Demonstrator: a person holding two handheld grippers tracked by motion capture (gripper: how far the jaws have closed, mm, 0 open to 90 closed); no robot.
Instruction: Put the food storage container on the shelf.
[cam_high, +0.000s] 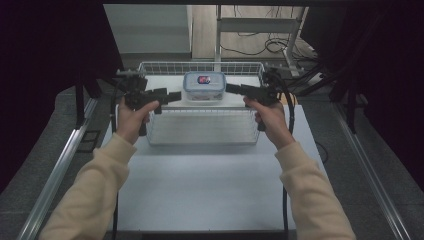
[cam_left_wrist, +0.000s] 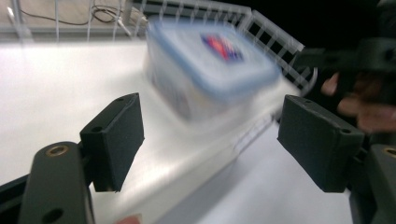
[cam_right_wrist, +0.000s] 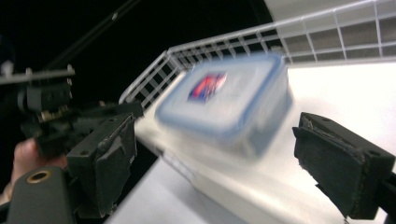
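Observation:
A clear plastic box with a blue-rimmed lid and a red and blue label stands in the far part of a white wire basket. My left gripper points at the box from its left, jaws wide apart and off its side. My right gripper points at it from the right, also open and apart from it. In the left gripper view the blurred box lies beyond the open left gripper. In the right gripper view the box sits ahead of the open right gripper.
The basket rests on a white table with bare room on the near side. Metal rails run along both table sides. Dark curtains hang left and right, and a desk frame with cables stands behind.

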